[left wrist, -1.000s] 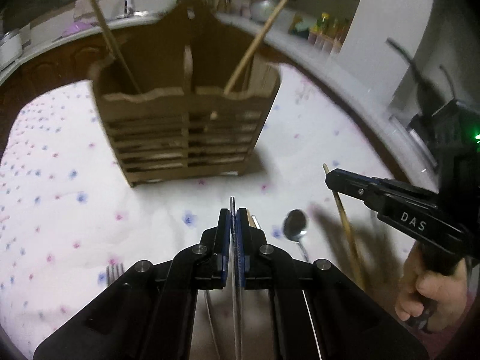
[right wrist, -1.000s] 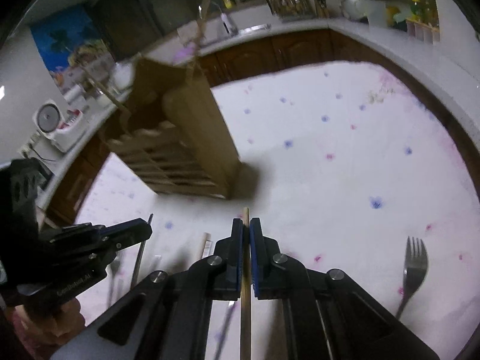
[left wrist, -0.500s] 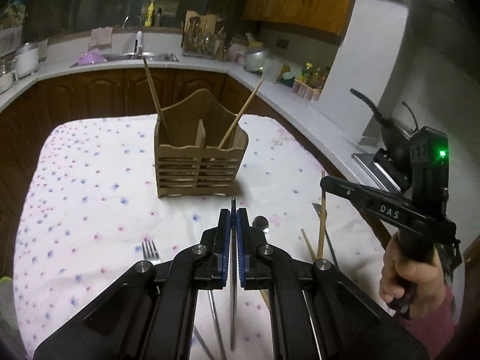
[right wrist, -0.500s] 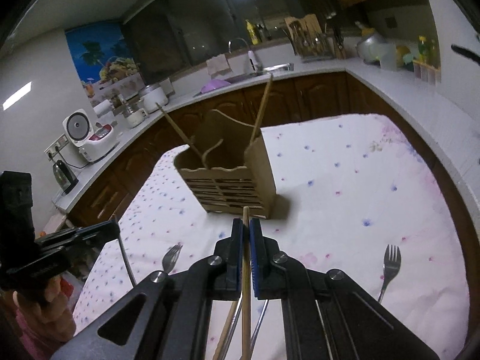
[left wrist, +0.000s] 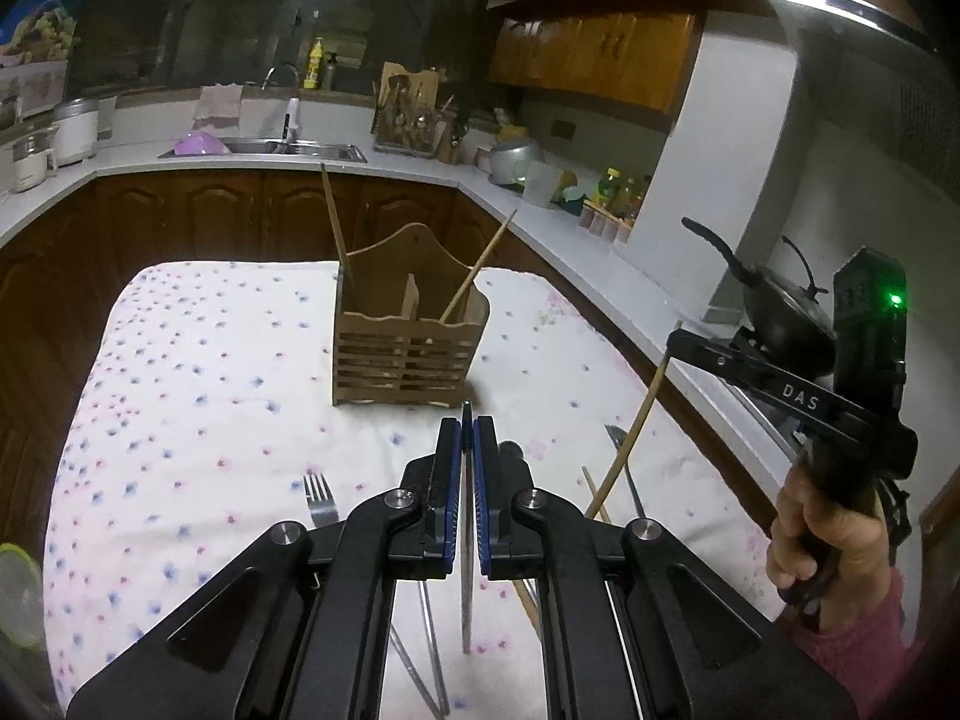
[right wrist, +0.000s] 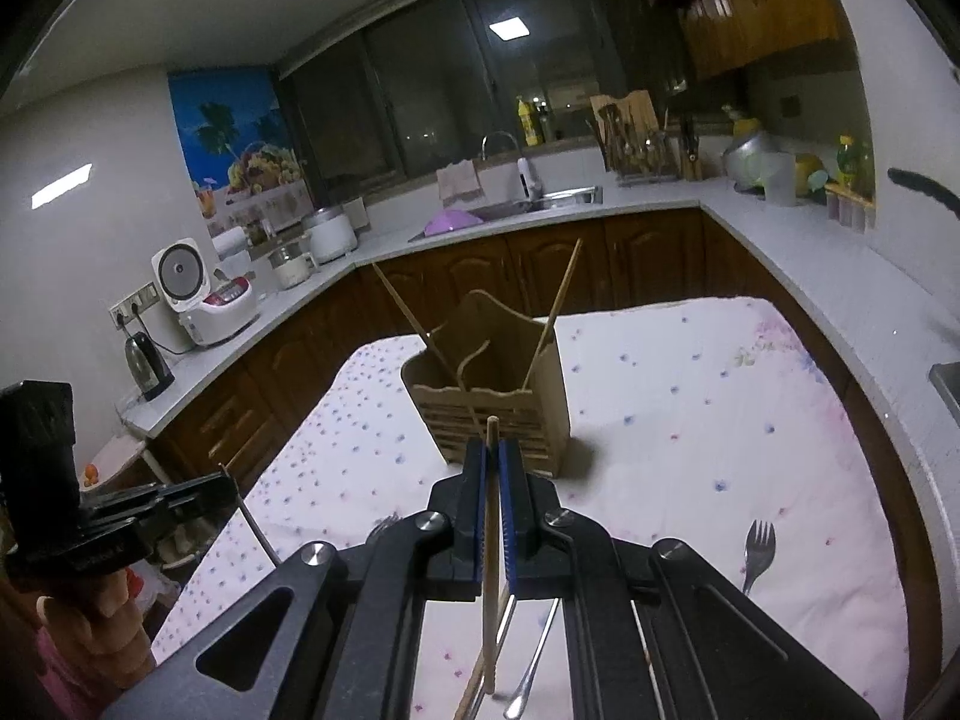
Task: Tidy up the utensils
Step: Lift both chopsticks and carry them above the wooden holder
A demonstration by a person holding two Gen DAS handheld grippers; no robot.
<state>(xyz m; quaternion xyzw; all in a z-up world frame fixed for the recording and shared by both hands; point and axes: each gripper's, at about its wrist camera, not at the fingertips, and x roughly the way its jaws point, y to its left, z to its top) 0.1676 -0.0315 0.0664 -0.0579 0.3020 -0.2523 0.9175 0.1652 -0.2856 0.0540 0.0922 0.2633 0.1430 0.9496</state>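
Both grippers have lifted away from the floral tablecloth (left wrist: 180, 372), each clamped on one utensil so it hangs clear for dropping. Left gripper (left wrist: 467, 438) pinches a thin metal utensil (left wrist: 465, 588), right gripper (right wrist: 492, 462) a wooden chopstick (right wrist: 490, 570). Ahead stands the wooden utensil caddy (left wrist: 408, 354), already holding two chopsticks.

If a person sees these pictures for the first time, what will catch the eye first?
Two black grippers fill the foreground: the left gripper pinches a thin metal utensil, the right gripper a wooden chopstick. Beyond them, mid-table on the flowered cloth, stands a slatted wooden holder with two chopsticks.
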